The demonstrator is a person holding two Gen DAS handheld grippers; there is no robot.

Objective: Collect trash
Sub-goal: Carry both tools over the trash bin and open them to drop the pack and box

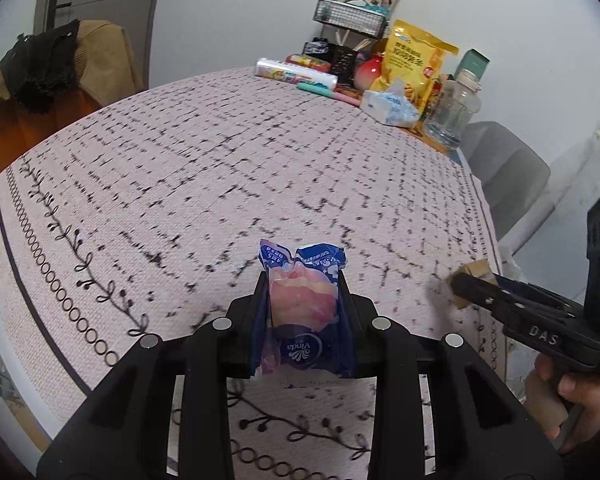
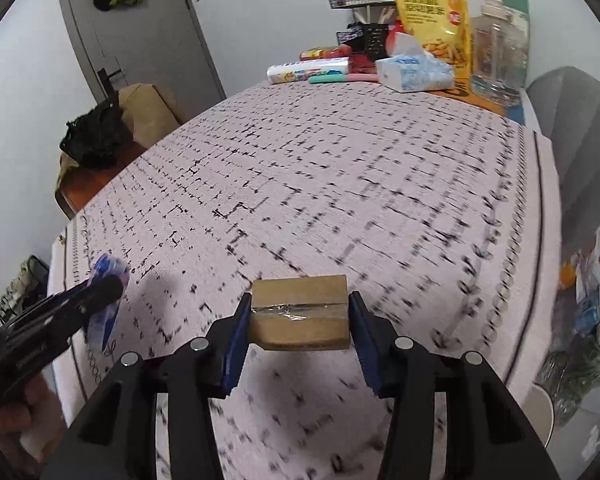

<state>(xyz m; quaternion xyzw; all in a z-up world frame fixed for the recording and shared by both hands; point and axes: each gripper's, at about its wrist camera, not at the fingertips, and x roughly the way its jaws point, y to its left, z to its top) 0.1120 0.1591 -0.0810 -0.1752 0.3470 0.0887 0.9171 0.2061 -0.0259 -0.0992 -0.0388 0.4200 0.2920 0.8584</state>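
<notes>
My left gripper [image 1: 303, 308] is shut on a crumpled blue and pink Vinda tissue wrapper [image 1: 304, 320], held above the near part of the patterned tablecloth [image 1: 220, 184]. My right gripper [image 2: 298, 320] is shut on a small taped cardboard box [image 2: 300, 312], held above the cloth near the table's right edge. In the left wrist view the right gripper [image 1: 466, 286] shows at the right with the box [image 1: 476, 274] at its tip. In the right wrist view the left gripper [image 2: 100, 292] shows at the left with the wrapper [image 2: 108, 304].
At the far end of the table stand a tissue pack [image 1: 388, 106], a yellow snack bag [image 1: 414, 64], a clear jar [image 1: 454, 108], a wire basket [image 1: 350, 16] and a long box [image 1: 296, 74]. A grey chair [image 1: 504, 176] is at the right, bagged items [image 2: 584, 320] lie beside the table.
</notes>
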